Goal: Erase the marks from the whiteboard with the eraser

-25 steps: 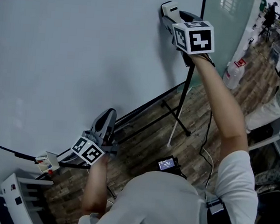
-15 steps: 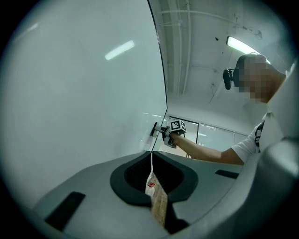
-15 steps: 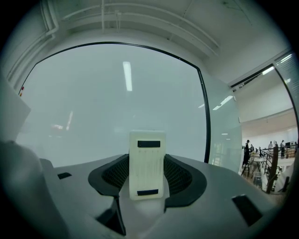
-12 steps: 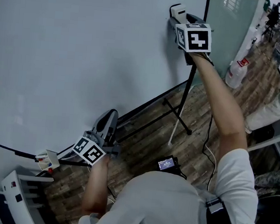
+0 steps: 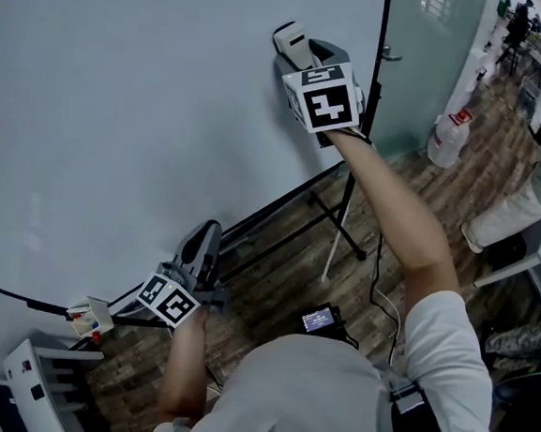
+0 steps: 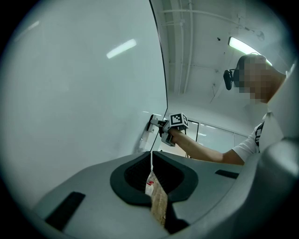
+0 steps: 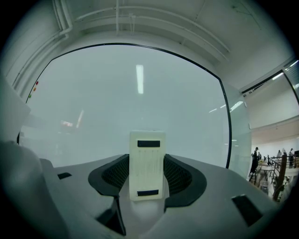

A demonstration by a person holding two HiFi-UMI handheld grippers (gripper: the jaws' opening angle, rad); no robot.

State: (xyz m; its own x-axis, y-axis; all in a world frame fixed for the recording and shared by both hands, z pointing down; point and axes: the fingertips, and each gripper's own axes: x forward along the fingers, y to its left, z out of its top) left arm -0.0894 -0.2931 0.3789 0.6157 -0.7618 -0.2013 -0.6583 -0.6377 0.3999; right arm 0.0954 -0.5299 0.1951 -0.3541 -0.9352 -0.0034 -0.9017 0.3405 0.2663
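Your right claw (image 5: 302,53), clamped on the eraser (image 5: 290,39), has swept left from the right edge of the whiteboard (image 5: 139,105), with the eraser against the surface. I see no marks there, so that stretch looks clean. Your left claw (image 5: 205,238), jaws together, hangs by the bottom edge.

From my head, one camera looks steeply down the large white whiteboard (image 5: 120,103). My right gripper (image 7: 147,172) camera faces it closely; my left gripper (image 6: 152,179) camera looks up along its right edge.
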